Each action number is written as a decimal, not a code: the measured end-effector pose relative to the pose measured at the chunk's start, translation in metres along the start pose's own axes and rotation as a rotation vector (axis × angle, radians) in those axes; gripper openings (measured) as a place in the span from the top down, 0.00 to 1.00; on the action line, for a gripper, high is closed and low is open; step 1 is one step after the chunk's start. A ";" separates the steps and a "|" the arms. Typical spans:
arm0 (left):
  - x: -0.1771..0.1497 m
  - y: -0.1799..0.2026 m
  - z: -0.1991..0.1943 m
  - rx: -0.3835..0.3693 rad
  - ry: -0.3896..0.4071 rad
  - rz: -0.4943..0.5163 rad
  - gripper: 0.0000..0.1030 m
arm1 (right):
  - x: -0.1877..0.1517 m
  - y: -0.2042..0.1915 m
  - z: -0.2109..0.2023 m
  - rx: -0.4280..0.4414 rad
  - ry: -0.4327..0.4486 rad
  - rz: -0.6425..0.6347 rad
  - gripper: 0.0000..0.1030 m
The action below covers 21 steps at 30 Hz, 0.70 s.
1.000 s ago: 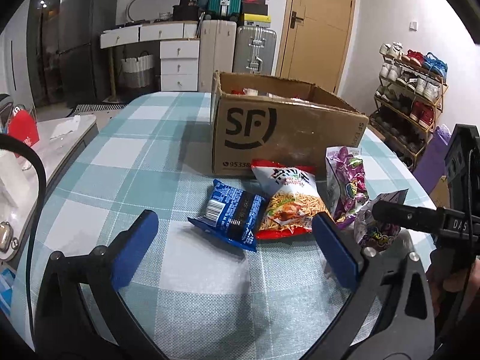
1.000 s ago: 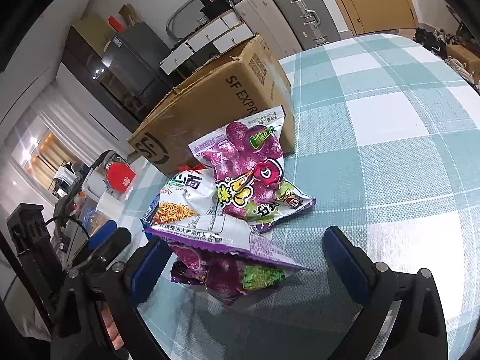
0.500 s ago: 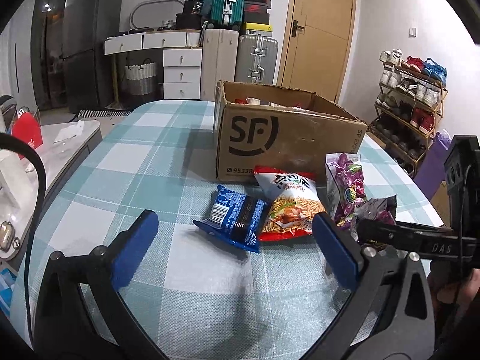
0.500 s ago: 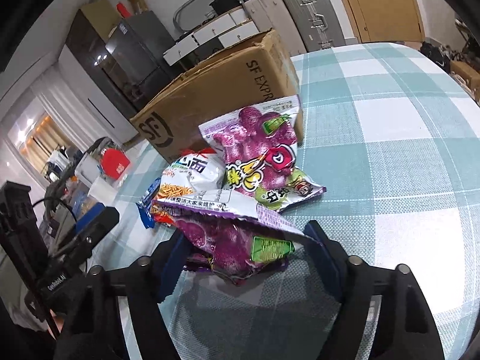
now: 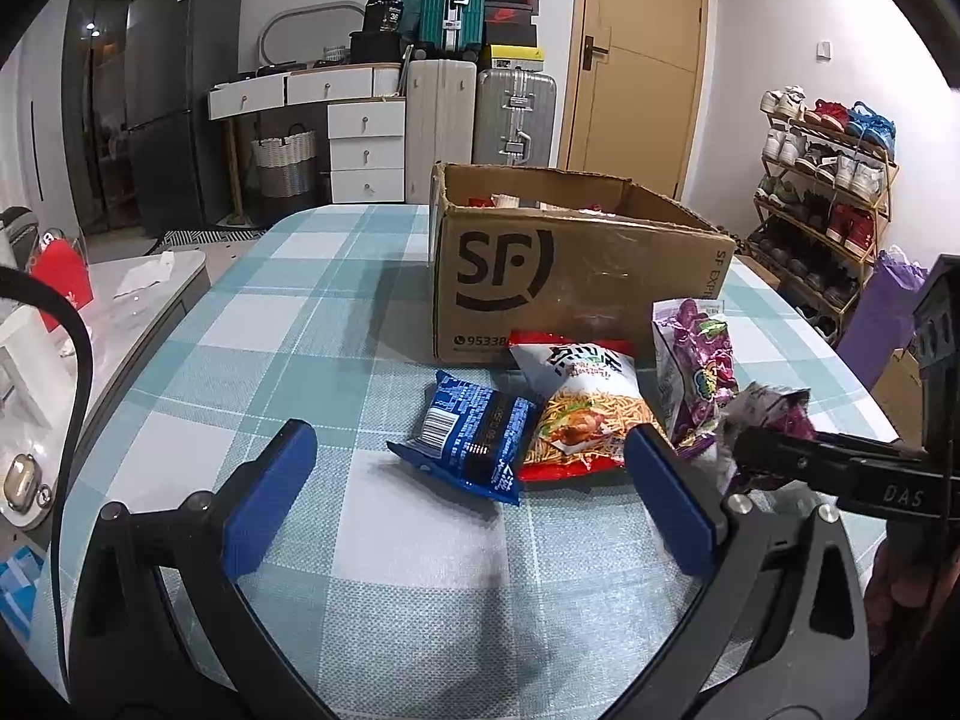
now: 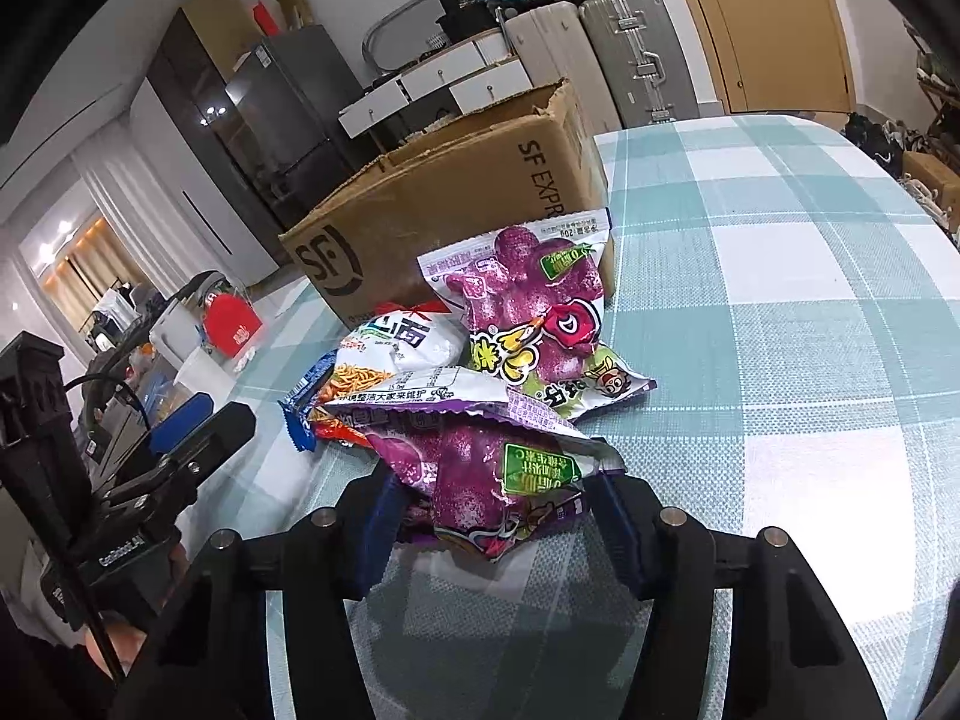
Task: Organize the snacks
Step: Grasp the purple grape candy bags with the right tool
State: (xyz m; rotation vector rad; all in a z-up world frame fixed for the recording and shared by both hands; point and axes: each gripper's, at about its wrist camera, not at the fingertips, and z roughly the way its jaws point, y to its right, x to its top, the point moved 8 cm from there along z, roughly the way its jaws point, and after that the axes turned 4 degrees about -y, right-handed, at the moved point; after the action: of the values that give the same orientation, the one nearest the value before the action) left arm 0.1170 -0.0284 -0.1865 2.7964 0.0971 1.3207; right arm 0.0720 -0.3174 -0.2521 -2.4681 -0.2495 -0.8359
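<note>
Bench (image 5: 288, 324): cloth in teal-and-white check. Cardboard box (image 5: 576, 282): brown, black logo print. Near snack bag (image 6: 480, 480): purple with a green label. Far purple bag (image 6: 528, 312): purple, yellow lettering, white edge. Noodle bag (image 5: 585, 408): red and white, orange strands pictured. Blue packet (image 5: 474, 438): dark blue, white barcode. Hand-held gripper pads (image 5: 270, 504): blue on black frames.

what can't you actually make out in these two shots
- What is in the cardboard box: the left wrist view shows only red and white tops above its front wall; the right wrist view sees just its outside.
- The near purple snack bag: the right tongs cover its lower end in the right wrist view, and in the left wrist view it is blurred.
- The blue snack bag: in the right wrist view only an edge shows behind other bags.
</note>
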 end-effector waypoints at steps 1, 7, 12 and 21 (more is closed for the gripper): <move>0.000 -0.001 0.000 0.001 -0.002 -0.002 0.01 | 0.001 -0.001 -0.001 0.004 0.007 0.001 0.43; -0.002 -0.003 0.006 0.003 -0.032 -0.010 0.01 | 0.006 0.000 -0.022 -0.001 0.091 -0.016 0.43; -0.005 -0.006 0.013 -0.003 -0.063 -0.029 0.01 | 0.012 0.008 -0.033 -0.049 0.125 -0.039 0.43; -0.010 -0.034 0.039 0.013 -0.201 -0.071 0.01 | 0.015 0.019 -0.043 -0.034 0.164 -0.037 0.43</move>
State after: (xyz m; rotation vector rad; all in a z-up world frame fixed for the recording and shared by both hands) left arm 0.1399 0.0039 -0.2211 2.8878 0.1946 1.0213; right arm 0.0683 -0.3561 -0.2220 -2.4160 -0.2245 -1.0606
